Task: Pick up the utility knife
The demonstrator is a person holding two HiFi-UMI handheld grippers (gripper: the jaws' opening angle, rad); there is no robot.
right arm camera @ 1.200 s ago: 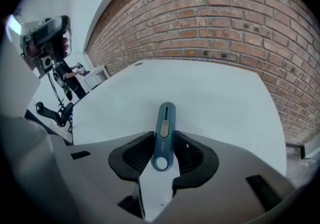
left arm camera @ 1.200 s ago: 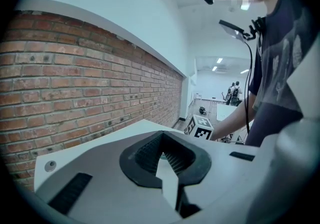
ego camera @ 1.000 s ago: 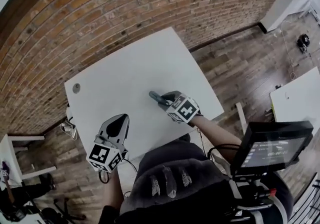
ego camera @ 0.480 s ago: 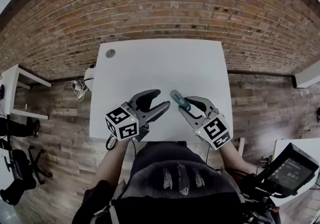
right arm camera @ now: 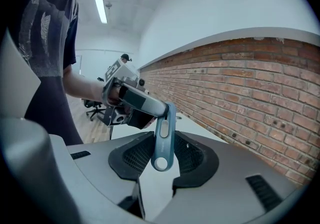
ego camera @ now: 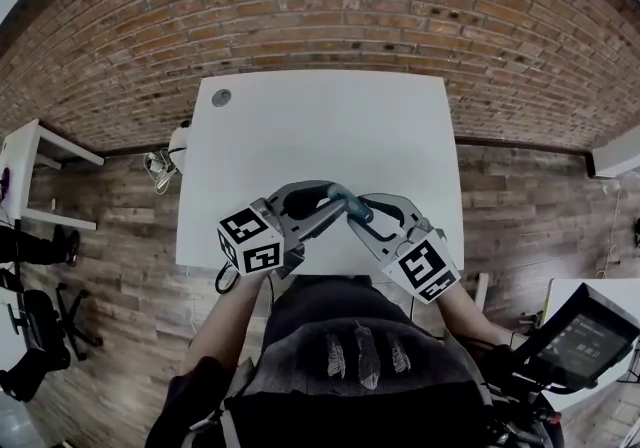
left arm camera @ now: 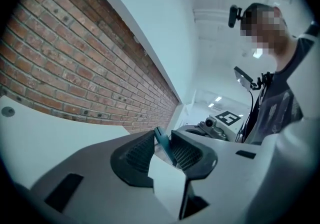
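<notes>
left hand-held gripper jaws just closing on utility knife

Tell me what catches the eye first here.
The teal knife, lifted off the white table, bridges both grippers near its front edge. The right gripper clamps it; the left gripper has just been closing its jaws on the other end.

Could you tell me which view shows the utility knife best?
The right gripper view: the utility knife shows its broad teal side close up. The head view shows it small; the left gripper view, an edge-on sliver.
</notes>
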